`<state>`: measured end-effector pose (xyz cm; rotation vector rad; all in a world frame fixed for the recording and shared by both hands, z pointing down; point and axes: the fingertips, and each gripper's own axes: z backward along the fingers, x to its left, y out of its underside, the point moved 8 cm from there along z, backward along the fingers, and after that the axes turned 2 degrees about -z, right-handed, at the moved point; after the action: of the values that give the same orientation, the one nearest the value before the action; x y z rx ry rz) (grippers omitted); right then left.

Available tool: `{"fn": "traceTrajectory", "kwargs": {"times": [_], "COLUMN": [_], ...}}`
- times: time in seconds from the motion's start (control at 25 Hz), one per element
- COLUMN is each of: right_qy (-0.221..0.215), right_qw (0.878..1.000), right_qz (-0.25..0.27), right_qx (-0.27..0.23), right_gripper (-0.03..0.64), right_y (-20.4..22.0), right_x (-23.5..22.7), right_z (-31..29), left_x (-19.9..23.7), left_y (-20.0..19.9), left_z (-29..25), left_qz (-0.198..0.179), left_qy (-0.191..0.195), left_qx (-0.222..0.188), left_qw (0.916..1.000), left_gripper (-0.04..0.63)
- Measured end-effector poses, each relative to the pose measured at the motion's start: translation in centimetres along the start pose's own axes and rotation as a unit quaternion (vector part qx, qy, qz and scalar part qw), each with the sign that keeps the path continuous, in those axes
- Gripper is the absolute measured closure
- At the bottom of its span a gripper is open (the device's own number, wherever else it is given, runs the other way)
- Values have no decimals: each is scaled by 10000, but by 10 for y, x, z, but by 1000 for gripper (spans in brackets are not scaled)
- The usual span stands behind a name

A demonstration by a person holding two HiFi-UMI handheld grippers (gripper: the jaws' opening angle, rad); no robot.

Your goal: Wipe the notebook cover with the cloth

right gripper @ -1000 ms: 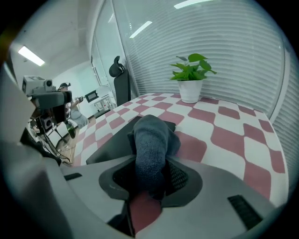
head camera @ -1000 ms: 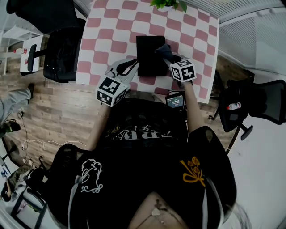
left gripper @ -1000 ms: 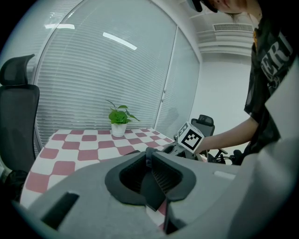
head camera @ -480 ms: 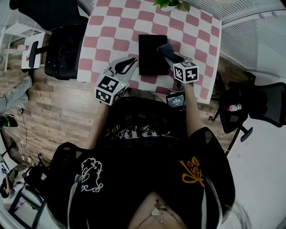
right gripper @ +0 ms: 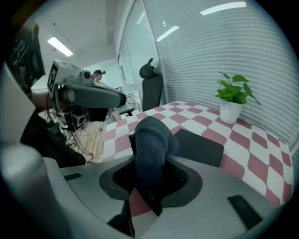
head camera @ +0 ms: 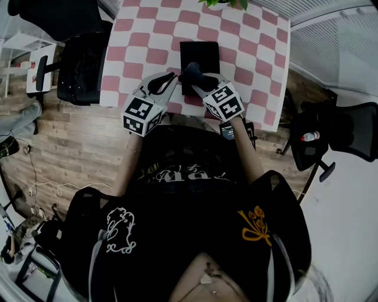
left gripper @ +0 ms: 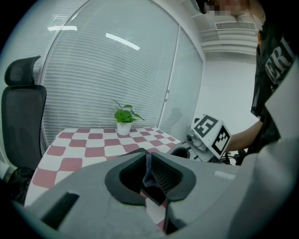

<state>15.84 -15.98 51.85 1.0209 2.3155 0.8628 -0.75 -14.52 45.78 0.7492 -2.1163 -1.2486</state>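
Observation:
A black notebook (head camera: pixel 201 54) lies flat on the pink-and-white checked table (head camera: pixel 142 41). My right gripper (head camera: pixel 195 78) is shut on a bunched dark blue cloth (head camera: pixel 191 72), which sits at the notebook's near left corner. In the right gripper view the cloth (right gripper: pixel 150 140) stands up between the jaws, with the notebook (right gripper: pixel 200 145) just beyond. My left gripper (head camera: pixel 173 78) is shut on nothing and hovers over the table's near edge, just left of the notebook. Its closed fingertips (left gripper: pixel 148 169) show in the left gripper view, with the right gripper's marker cube (left gripper: pixel 211 133) to the right.
A potted green plant (head camera: pixel 222 5) stands at the table's far edge behind the notebook. A black office chair (head camera: pixel 82 68) is left of the table, another (head camera: pixel 339 134) to the right. A small device with a lit screen (head camera: pixel 230 131) hangs at the table's near edge.
My right gripper has carried the cloth from the notebook's right side leftward and nearer, to its near left corner. The left gripper has barely shifted.

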Motion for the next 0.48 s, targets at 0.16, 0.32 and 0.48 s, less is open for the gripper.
{"fn": "traceTrajectory", "kwargs": {"times": [0.16, 0.32, 0.48], "right_qy": [-343, -360, -340], "right_qw": [9967, 9914, 9896], "right_qz": [623, 1042, 1209], "right_qx": [383, 707, 707], "right_gripper": [495, 495, 495], "right_y": [4, 13, 16], "right_x": [25, 33, 33], "right_z": [-22, -36, -37], "left_x": [0, -2, -3], "left_y": [1, 1, 4], "left_z": [2, 3, 4], "left_qz": [40, 66, 45], "left_qy": [-57, -74, -80], "left_qx": [-42, -50, 9], "left_qw": [10000, 9999, 10000], "left_gripper": [568, 568, 568]}}
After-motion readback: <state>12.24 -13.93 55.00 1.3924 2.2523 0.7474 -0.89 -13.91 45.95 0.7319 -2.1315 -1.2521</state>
